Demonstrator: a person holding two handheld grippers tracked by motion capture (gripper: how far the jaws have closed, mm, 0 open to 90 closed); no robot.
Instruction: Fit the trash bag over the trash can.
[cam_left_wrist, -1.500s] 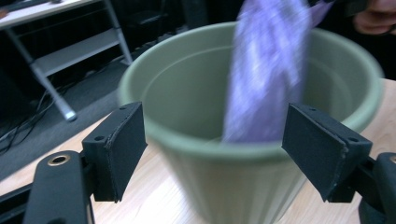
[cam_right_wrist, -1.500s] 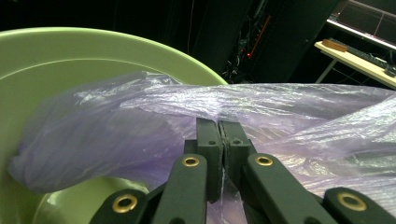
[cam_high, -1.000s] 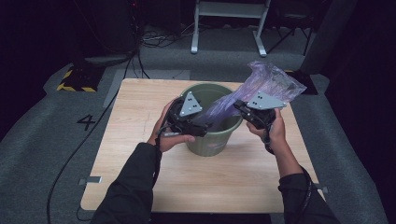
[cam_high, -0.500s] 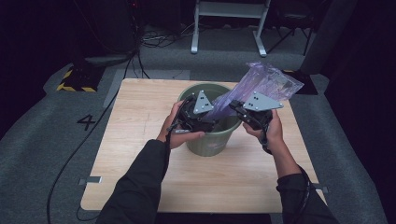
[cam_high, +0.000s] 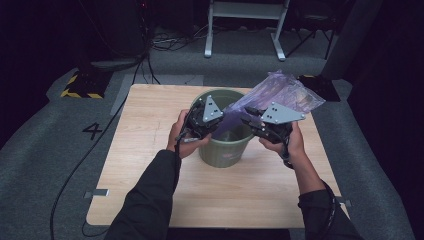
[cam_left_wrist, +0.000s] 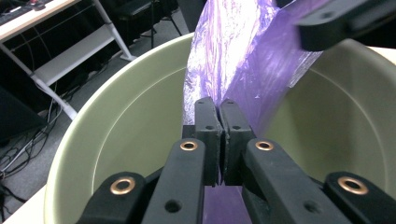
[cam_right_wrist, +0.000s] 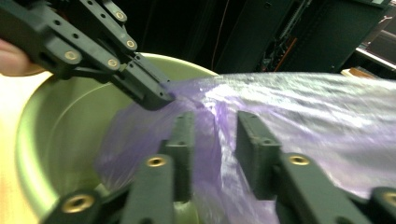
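A green plastic bin stands in the middle of the wooden table. A crumpled purple plastic bag hangs over the bin's right rim and stretches into its mouth. My left gripper is over the bin's opening; its jaws have just been closing and now pinch a fold of the bag, as the left gripper shows up close. My right gripper is at the right rim. Its jaws have just been opening, and the right gripper now stands apart around the bag without pressing on it.
The table's near half and left side are bare wood. Grey floor surrounds the table, with cables and a white stand at the back. A black and yellow block lies on the floor at the far left.
My left gripper moved right from the bin's left rim to the bag and closed on it. My right gripper's jaws parted and loosened their hold on the bag.
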